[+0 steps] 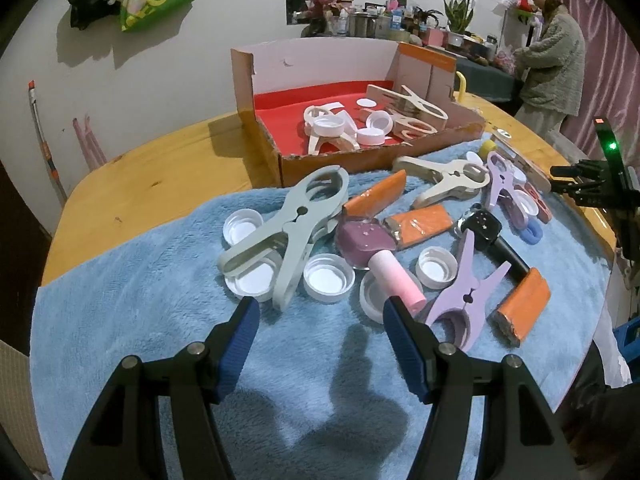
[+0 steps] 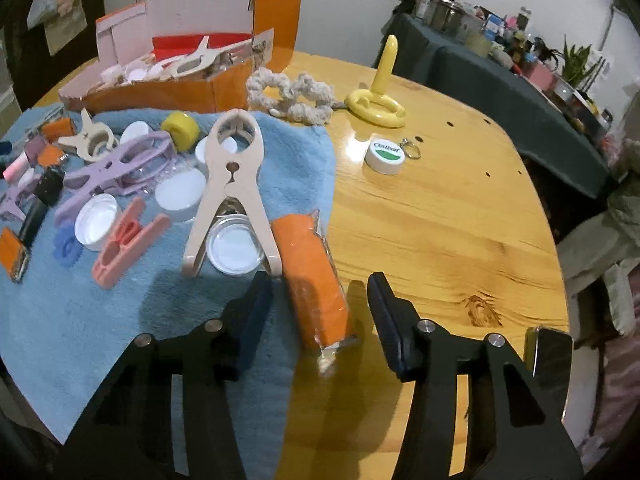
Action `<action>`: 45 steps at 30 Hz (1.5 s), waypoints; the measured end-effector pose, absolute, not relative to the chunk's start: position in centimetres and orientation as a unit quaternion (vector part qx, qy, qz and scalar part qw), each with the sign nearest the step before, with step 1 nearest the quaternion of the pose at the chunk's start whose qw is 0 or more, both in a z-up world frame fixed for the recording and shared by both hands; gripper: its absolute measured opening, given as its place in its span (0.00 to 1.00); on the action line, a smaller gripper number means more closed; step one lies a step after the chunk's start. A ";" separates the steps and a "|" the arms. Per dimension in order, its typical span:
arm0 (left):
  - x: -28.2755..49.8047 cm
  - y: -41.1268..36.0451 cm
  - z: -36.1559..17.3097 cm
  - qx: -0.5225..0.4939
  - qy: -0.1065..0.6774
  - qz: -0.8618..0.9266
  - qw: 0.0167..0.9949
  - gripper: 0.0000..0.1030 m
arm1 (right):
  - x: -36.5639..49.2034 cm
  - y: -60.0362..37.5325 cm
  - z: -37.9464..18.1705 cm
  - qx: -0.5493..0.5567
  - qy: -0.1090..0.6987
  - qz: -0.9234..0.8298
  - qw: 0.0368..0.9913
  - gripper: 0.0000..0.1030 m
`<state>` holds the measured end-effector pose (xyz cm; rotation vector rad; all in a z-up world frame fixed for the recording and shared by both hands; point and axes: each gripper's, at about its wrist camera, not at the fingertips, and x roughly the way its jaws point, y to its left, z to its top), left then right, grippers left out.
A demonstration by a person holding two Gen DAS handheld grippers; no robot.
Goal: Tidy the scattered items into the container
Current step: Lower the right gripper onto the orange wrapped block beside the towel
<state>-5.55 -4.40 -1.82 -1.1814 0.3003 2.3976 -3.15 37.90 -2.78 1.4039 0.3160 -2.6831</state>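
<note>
Clips, white caps, orange packets and nail polish bottles lie scattered on a blue towel (image 1: 120, 300). The cardboard box (image 1: 360, 156) with a red floor holds several clips and caps. My left gripper (image 1: 320, 320) is open just in front of a white cap (image 1: 329, 278), a grey clip (image 1: 296, 224) and a pink-capped bottle (image 1: 376, 248). My right gripper (image 2: 320, 300) is open, its jaws on either side of an orange packet (image 2: 312, 276) at the towel's right edge. A beige clip (image 2: 232, 184) lies just left of it. The box also shows in the right wrist view (image 2: 160, 92).
On the bare wood table (image 2: 440, 220) lie a yellow ring stand (image 2: 378, 106), a rope toy (image 2: 292, 96) and a green-white lid (image 2: 385, 155). A person (image 1: 552, 68) stands beyond the table. A cluttered side table (image 2: 500, 52) is behind.
</note>
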 end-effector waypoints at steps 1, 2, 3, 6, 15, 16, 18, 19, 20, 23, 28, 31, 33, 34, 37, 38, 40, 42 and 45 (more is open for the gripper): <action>-5.6 -4.3 -1.8 -0.429 0.108 0.869 0.224 0.65 | -3.2 38.0 -2.8 0.460 0.102 -0.880 0.052 0.40; -5.6 -4.2 -1.8 -0.429 0.108 0.869 0.224 0.65 | -3.3 38.1 -2.8 0.462 0.100 -0.879 0.057 0.38; -5.6 -4.2 -1.8 -0.429 0.107 0.869 0.224 0.65 | -3.4 38.2 -2.8 0.465 0.097 -0.878 0.062 0.35; -5.6 -3.8 -1.7 -0.429 0.107 0.869 0.224 0.65 | -3.6 38.4 -2.8 0.471 0.084 -0.875 0.071 0.31; -4.7 -3.0 -1.5 -0.427 0.115 0.866 0.232 0.65 | -3.1 39.2 -2.7 0.464 0.047 -0.881 0.083 0.16; -4.6 -3.1 -1.4 -0.426 0.115 0.867 0.230 0.65 | -3.1 39.1 -2.7 0.462 0.047 -0.882 0.081 0.16; -4.5 -3.5 -1.0 -0.424 0.112 0.870 0.226 0.65 | -2.9 39.2 -2.6 0.457 0.045 -0.885 0.079 0.15; -4.4 -3.7 -0.8 -0.423 0.108 0.871 0.224 0.65 | -2.9 39.2 -2.5 0.454 0.044 -0.886 0.077 0.14; -4.3 -3.9 -0.5 -0.423 0.104 0.872 0.225 0.65 | -2.8 39.2 -2.4 0.452 0.044 -0.888 0.076 0.13; -3.2 -3.4 0.6 -0.418 0.091 0.866 0.259 0.65 | -2.6 39.4 -2.1 0.445 0.037 -0.892 0.076 0.13; -0.3 1.3 0.8 -0.388 0.156 0.847 0.328 0.65 | -2.4 39.6 -1.6 0.434 0.028 -0.897 0.075 0.13; 1.5 4.3 0.0 -0.363 0.207 0.832 0.364 0.65 | -2.1 39.5 -1.3 0.429 0.026 -0.899 0.078 0.13; 2.4 5.8 -0.4 -0.351 0.232 0.820 0.389 0.65 | -2.1 39.5 -1.3 0.428 0.025 -0.900 0.079 0.13; 2.8 6.3 -0.5 -0.343 0.241 0.815 0.400 0.65 | -2.1 39.5 -1.3 0.429 0.025 -0.899 0.080 0.13; 3.2 7.5 -0.6 -0.335 0.252 0.804 0.421 0.65 | -2.0 39.8 -1.4 0.431 0.028 -0.899 0.077 0.13; 3.2 7.7 -0.7 -0.336 0.253 0.800 0.427 0.65 | -2.1 39.9 -1.4 0.430 0.029 -0.899 0.076 0.13; 3.1 8.3 -0.9 -0.338 0.259 0.793 0.435 0.65 | -2.2 40.1 -1.5 0.435 0.027 -0.897 0.075 0.13; 3.0 8.7 -1.2 -0.337 0.267 0.788 0.441 0.65 | -2.5 40.4 -1.8 0.440 0.023 -0.894 0.076 0.13; 2.7 8.9 -1.6 -0.340 0.270 0.782 0.446 0.65 | -2.6 40.4 -2.0 0.441 0.021 -0.894 0.077 0.14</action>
